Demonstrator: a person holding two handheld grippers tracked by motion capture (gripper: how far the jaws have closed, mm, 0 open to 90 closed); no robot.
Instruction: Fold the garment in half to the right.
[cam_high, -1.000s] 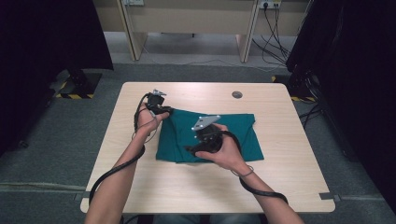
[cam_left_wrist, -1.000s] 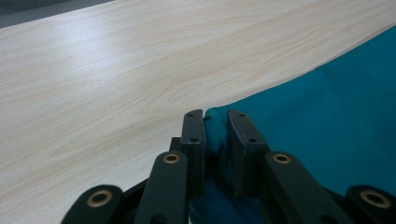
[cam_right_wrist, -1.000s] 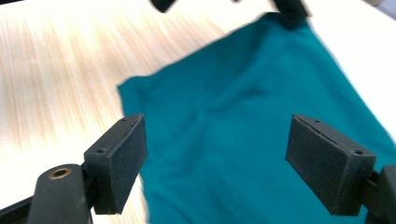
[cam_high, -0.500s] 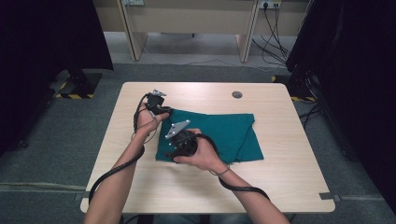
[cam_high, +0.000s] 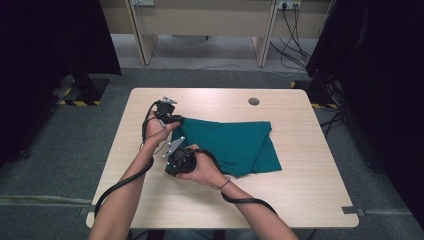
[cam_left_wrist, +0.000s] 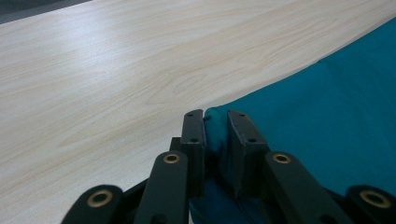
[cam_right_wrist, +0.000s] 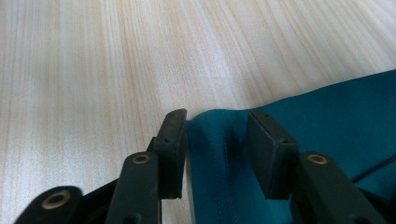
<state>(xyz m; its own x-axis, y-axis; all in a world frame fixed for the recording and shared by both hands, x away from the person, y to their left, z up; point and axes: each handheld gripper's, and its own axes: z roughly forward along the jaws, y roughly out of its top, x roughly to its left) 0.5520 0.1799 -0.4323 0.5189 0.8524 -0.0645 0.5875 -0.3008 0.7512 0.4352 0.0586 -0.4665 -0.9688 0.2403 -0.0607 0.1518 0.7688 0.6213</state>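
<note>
The folded teal fabric garment (cam_high: 235, 145) lay flat at the centre of the light wooden table (cam_high: 300, 190). My left gripper (cam_left_wrist: 215, 133) was clamped on its far-left corner. My right gripper (cam_right_wrist: 217, 140), at the near-left corner, had just been closing, its jaws narrowed around the cloth edge without yet pinching it.

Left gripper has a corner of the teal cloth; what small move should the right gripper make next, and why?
Probably finish closing the right gripper: its jaws have just been closing, the cloth edge sits bunched between them with a gap left, while the left gripper already pinches its corner.
</note>
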